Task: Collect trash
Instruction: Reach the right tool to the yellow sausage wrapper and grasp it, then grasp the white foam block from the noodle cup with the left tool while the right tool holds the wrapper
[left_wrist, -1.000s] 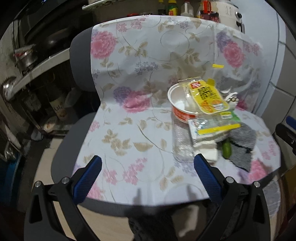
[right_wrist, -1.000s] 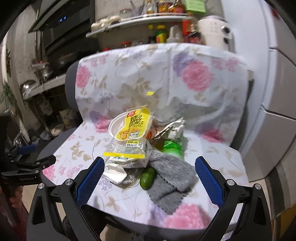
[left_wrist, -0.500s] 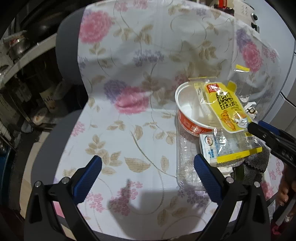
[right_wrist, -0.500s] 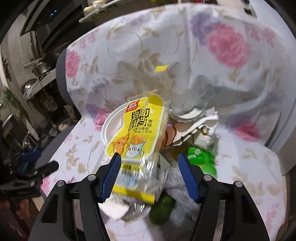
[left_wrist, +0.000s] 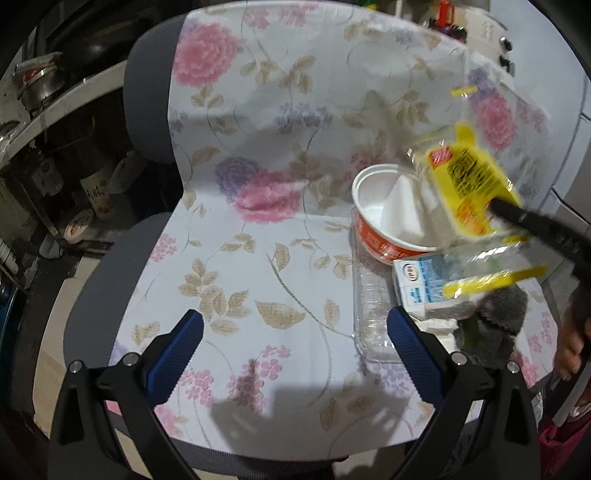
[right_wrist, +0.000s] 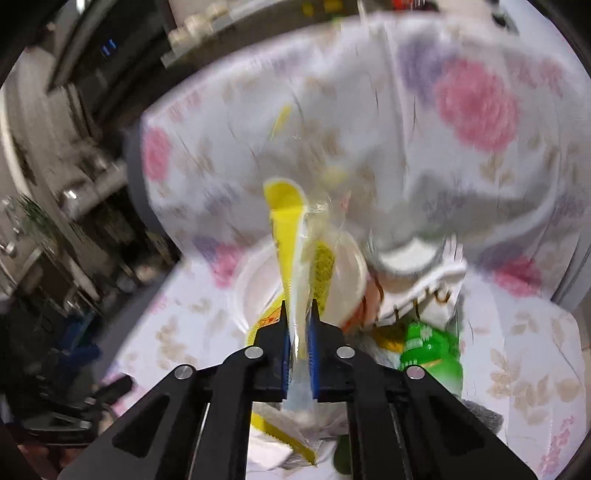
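On the chair seat, over the floral cover (left_wrist: 280, 155), the trash sits bunched at the right side, so I work from there. My right gripper (right_wrist: 298, 345) is clamped on the yellow wrapper (right_wrist: 286, 236), jaws nearly together with the clear film pinched between the blue pads (right_wrist: 313, 354); I grip the film's lower part because it's the topmost, loosest piece and comes off without disturbing the rest. In the left view the wrapper (left_wrist: 469, 184) hangs above the bowl (left_wrist: 373, 236), apart from the seat, so it looks lifted clear. That view is motion-blurred, so I can't tell whether anything clings to it. My left gripper (left_wrist: 295, 343) is wide open, holding nothing, low over the bare left part of the seat; I keep it there to stay out of the right's path and ready for the next item. Left to do, as I judge it: the bowl, a crushed clear bottle (left_wrist: 369, 314) just beside it, a white carton (left_wrist: 417, 284), a grey cloth (left_wrist: 498, 325), a green bottle (right_wrist: 432, 350). No bin is in view.
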